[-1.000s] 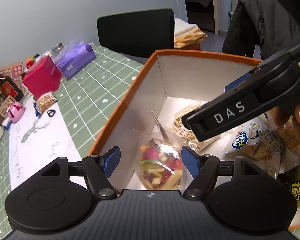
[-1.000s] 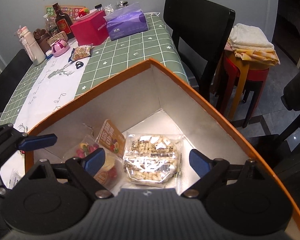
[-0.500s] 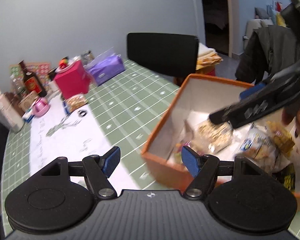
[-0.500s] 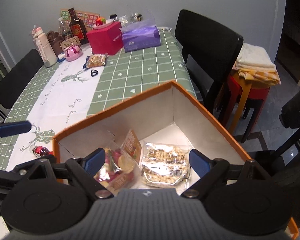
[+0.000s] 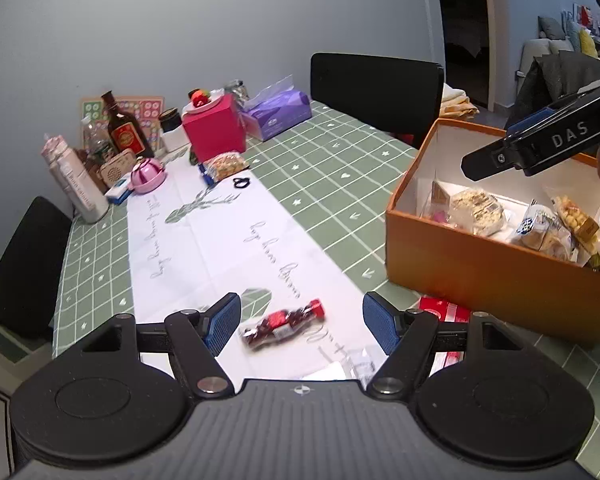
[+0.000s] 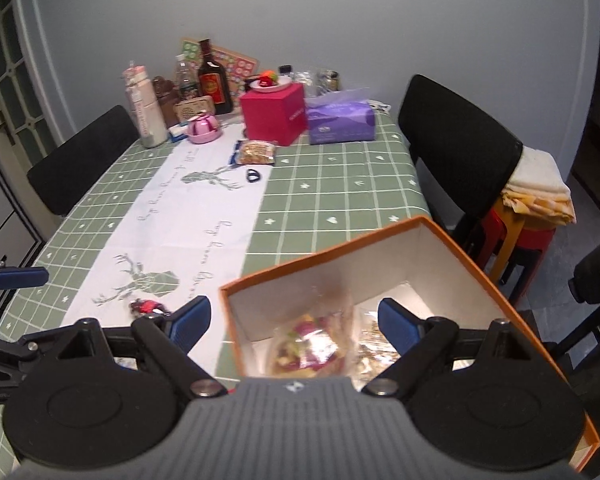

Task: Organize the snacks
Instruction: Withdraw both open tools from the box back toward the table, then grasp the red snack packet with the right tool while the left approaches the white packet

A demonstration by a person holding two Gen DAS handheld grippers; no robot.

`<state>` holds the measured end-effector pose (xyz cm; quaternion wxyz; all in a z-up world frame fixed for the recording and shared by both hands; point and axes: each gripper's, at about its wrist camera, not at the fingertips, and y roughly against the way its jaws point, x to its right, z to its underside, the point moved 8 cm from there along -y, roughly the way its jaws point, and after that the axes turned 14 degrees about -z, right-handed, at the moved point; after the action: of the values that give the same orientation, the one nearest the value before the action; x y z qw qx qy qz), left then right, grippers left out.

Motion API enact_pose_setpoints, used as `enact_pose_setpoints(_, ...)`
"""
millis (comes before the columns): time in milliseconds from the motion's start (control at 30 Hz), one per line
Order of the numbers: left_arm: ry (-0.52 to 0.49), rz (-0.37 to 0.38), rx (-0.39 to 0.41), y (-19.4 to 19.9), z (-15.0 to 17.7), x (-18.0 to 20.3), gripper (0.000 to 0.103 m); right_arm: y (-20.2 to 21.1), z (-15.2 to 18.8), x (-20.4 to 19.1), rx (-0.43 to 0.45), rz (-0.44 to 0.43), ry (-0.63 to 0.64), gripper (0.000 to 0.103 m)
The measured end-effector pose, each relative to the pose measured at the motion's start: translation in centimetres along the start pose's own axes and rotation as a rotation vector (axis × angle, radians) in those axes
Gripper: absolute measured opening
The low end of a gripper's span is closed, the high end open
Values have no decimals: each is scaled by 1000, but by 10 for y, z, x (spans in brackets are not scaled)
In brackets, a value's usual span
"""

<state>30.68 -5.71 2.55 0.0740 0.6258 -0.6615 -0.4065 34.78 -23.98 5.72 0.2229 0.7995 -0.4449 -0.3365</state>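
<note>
Snacks lie nearest the left hand-held gripper [image 5: 302, 324], whose blue pads stand wide apart and empty above a small red bottle-shaped candy pack [image 5: 283, 324] on the white runner [image 5: 220, 240] of the bench [image 5: 340, 168]. Just right of it sits the orange box [image 5: 480, 268] with several snack bags [image 5: 476, 210] inside, and the right hand-held gripper [image 6: 294, 320] hovers over that box, also spread open and holding nothing. Farther back, another snack bag [image 5: 225, 165] rests before a red box [image 5: 214, 128] and purple tissue pack [image 5: 278, 114].
</note>
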Motion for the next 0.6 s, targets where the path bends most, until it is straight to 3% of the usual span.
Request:
enact_pose_setpoints(333, 34, 35, -22, 15, 51, -13, 82, 5, 26, -83, -26, -71, 99, 88)
enact_pose_setpoints(600, 34, 64, -48, 13, 89, -5, 82, -21, 78, -101, -109, -70, 71, 88)
